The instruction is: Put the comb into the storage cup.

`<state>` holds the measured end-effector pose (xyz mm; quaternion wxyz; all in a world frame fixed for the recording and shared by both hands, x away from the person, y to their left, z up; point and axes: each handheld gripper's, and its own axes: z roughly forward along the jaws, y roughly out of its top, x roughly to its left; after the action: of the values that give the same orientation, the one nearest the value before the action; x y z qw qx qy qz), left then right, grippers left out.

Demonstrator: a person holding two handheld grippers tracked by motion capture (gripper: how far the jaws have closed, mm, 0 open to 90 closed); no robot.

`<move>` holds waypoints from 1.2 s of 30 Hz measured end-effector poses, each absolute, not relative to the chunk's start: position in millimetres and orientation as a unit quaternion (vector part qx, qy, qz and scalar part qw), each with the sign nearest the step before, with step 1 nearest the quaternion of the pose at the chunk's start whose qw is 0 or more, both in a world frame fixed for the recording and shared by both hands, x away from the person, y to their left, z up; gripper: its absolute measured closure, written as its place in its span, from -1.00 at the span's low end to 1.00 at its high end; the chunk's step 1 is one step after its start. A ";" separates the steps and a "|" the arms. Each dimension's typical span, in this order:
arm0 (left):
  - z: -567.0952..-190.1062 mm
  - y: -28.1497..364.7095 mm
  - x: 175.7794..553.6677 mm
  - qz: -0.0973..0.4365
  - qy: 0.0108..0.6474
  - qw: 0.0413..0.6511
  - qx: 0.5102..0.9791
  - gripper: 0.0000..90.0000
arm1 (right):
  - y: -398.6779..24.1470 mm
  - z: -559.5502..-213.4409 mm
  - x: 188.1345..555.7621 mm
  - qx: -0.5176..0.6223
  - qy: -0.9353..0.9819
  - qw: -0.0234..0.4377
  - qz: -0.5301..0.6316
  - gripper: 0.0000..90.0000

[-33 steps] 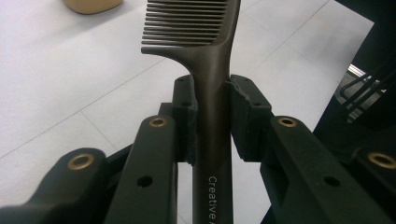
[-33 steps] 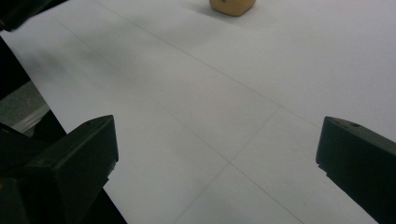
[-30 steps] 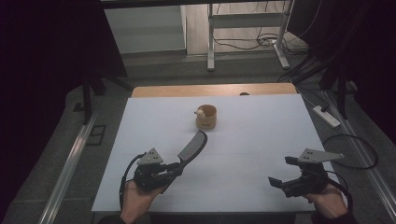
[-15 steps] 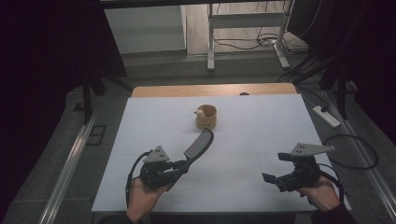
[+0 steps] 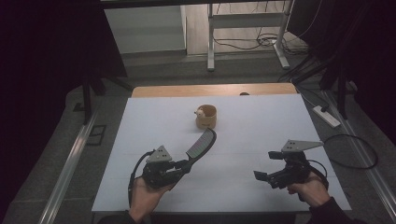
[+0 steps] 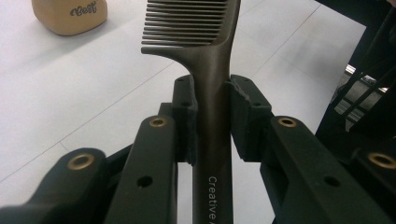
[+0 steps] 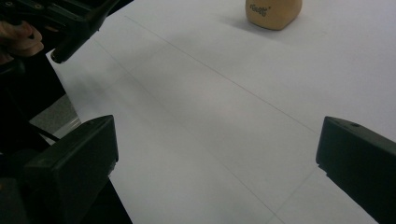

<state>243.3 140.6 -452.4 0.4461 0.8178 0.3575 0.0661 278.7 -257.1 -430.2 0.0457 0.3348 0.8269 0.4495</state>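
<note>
We note a white table with a strip of bare wood along its far edge, seen from the high view. Near the middle, toward the far side, stands a small tan cup with a little pale figure on its rim; lettering shows on its side in both gripper views, too blurred for us to read. The left gripper, held in the person's left hand near the table's near-left edge, has its jaws clamped on the handle of a dark comb. In the left gripper view we see the jaw pads pressing both sides of the comb's handle, with the teeth rising beyond them and the word "Creative" printed low on the handle. From above, the comb angles up and away from the gripper toward the cup, its toothed end near the cup; we cannot tell whether it touches the table. The right gripper sits in the person's right hand at the near-right of the table, well apart from the cup and the comb. Its jaws stand wide apart with nothing between them; in the right gripper view the white surface lies between the two black jaw blocks. A grey three-cornered plate tops it. Cables and a power strip lie on the floor beyond.
</note>
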 end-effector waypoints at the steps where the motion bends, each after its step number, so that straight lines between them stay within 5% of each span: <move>1: -452.5 140.2 243.4 0.065 0.358 0.447 0.817 0.60 | -255.7 -430.4 279.6 0.334 0.826 0.044 0.452 -1.00; 36: -458.3 126.9 253.7 0.054 0.350 0.452 0.819 0.60 | -212.4 -428.1 316.9 0.357 0.809 -0.049 0.464 -1.00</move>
<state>253.7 126.9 -458.3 0.4519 0.8186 0.3504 0.0538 316.9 -212.4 -428.1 -0.0487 0.3566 0.8095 0.4639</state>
